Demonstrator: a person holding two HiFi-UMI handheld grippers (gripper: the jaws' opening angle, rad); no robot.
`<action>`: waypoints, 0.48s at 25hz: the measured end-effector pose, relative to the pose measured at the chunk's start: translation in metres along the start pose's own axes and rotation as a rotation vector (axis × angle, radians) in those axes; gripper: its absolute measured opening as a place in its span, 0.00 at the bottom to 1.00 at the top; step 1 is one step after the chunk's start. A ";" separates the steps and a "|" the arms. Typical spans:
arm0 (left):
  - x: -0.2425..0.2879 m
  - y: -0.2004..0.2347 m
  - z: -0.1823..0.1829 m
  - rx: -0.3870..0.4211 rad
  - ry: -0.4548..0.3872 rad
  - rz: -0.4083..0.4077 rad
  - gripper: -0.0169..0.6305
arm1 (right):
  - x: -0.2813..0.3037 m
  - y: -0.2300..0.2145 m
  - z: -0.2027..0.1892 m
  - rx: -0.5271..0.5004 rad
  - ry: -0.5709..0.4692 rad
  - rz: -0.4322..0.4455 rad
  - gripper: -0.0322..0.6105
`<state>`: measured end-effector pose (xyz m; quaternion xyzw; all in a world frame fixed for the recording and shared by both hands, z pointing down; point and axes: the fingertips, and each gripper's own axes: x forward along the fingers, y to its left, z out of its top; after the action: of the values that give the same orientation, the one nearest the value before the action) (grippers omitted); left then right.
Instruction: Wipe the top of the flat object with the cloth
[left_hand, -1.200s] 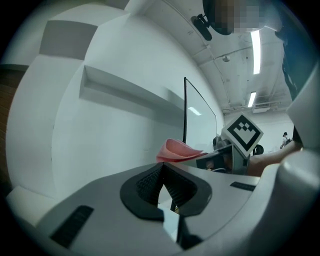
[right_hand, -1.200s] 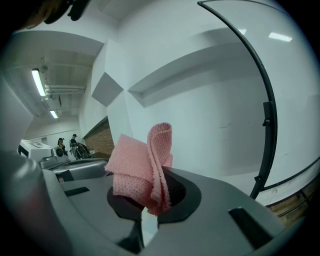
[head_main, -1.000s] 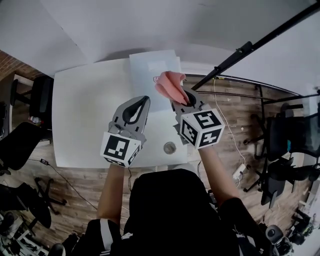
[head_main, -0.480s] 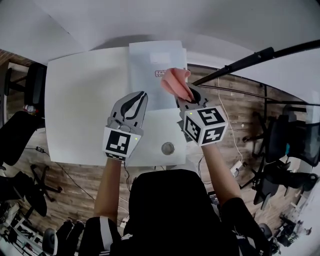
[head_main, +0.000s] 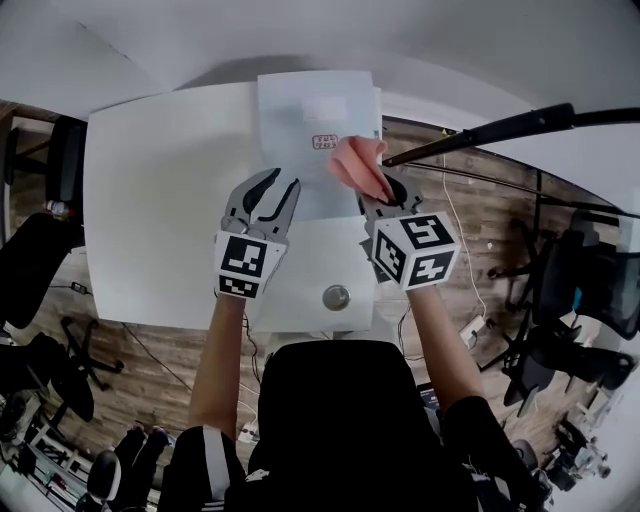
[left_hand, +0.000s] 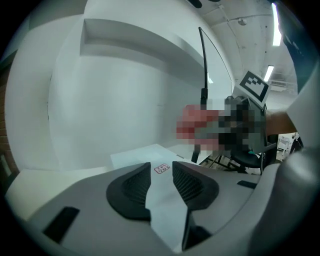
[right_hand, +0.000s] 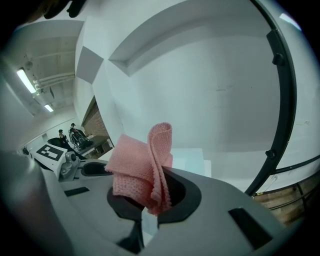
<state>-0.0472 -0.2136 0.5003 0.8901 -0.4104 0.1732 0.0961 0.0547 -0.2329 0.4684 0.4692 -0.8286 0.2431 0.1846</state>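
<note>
The pale flat board (head_main: 300, 150) is lying at the far side of the white tabletop (head_main: 160, 200), with a small red label showing on its top. The pink cloth (head_main: 358, 165) is hanging over the board's right edge, and the right claw (head_main: 385, 195) is clenching it by its lower end, so most of it is standing up loose and folded above the jaws. I cannot tell whether it is touching the board yet. The left claw (head_main: 268, 190) is hovering over the board's near left part, its jaws opening with nothing between them. A small round metal piece (head_main: 336, 296) is sitting nearer the person than the board, and a black pole (head_main: 480, 130) is slanting past the board's right side. With so little cloth pinched, a firm pass is likely to be dragging it free, or the hard jaws may be scraping the top instead. The unheld board may also be sliding under the push.
</note>
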 end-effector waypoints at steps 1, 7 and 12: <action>0.004 0.001 -0.006 -0.005 0.018 -0.004 0.25 | 0.001 -0.002 -0.002 0.002 0.004 -0.001 0.12; 0.023 -0.003 -0.031 -0.037 0.090 -0.078 0.43 | 0.006 -0.010 -0.016 0.020 0.029 -0.009 0.12; 0.031 -0.015 -0.052 0.000 0.186 -0.138 0.52 | 0.009 -0.016 -0.027 0.034 0.052 -0.013 0.12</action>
<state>-0.0287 -0.2099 0.5595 0.8963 -0.3377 0.2477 0.1455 0.0661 -0.2302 0.4990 0.4712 -0.8163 0.2679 0.1996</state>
